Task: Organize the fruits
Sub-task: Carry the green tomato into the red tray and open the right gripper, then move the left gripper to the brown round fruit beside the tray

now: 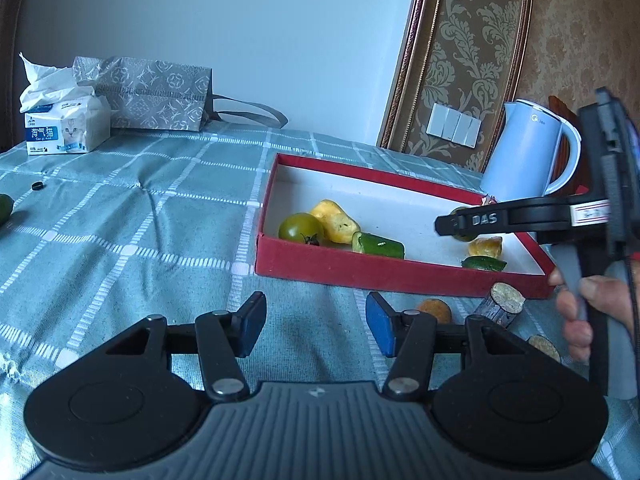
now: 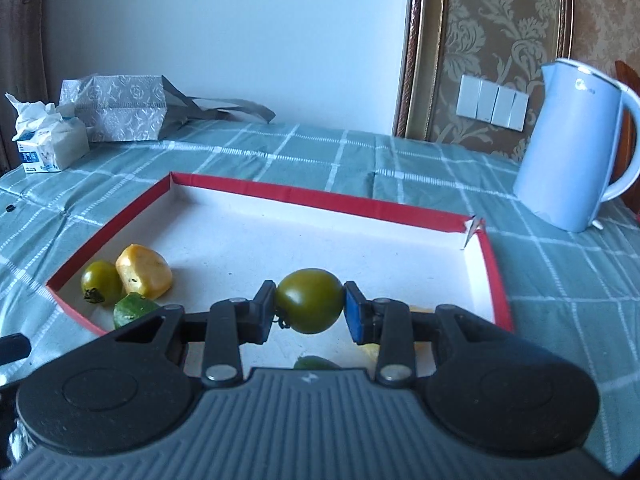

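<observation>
Over the red tray [image 2: 494,280], we hold a smooth round green tomato [image 2: 309,300] clamped in the right gripper [image 2: 309,312], stem at 7 o'clock, with bare white floor at 12 o'clock, while our left gripper [image 1: 316,322] hangs open and empty over the checked cloth [image 1: 120,220].

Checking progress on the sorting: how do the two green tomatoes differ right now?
The held green tomato is clamped between the right gripper jaws above the red tray; the other green tomato lies on the tray floor in the near-left corner, touching a yellow fruit piece. Both are round and olive-green, stems attached.
</observation>
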`<state>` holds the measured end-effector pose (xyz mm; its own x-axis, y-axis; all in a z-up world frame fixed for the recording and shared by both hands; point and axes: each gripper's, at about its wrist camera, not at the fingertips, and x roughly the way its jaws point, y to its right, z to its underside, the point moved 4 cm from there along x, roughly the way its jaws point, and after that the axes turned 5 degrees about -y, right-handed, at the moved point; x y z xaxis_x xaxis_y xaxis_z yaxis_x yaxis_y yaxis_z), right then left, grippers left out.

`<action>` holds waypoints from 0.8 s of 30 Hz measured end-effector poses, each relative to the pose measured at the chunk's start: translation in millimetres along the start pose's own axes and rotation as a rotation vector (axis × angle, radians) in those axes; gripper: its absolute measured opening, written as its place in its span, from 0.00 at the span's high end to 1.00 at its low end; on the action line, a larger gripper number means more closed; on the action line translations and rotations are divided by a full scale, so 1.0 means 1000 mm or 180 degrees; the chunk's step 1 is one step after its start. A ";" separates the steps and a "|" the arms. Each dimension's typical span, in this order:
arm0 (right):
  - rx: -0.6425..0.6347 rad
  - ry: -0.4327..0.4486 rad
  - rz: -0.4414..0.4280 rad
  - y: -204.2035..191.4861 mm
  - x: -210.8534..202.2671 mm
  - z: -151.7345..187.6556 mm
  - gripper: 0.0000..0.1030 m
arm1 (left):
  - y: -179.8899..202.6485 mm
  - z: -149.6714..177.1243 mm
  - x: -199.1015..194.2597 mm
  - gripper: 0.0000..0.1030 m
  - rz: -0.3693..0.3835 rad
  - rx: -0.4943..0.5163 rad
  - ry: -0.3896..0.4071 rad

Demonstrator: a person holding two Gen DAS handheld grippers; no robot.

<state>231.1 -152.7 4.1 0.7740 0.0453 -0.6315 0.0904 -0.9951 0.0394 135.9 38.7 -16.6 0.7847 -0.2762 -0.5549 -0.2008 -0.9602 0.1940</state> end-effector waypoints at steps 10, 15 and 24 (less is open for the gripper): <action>0.0193 0.0012 -0.0032 0.007 0.000 -0.004 0.58 | 0.002 0.000 0.000 0.48 0.0024 0.0011 0.0003; 0.0301 0.0172 -0.0027 0.020 -0.041 0.004 0.58 | 0.003 0.000 -0.002 0.48 0.0030 0.0041 0.0043; 0.0556 0.0244 0.0053 0.061 -0.127 0.091 0.55 | 0.026 -0.001 -0.012 0.48 0.0081 0.0254 0.0097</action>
<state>81.6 -226.8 16.5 0.8206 0.0288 -0.5708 -0.0278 -0.9955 -0.0901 121.5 17.1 -4.0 0.7960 -0.3003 -0.5255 -0.2660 -0.9535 0.1420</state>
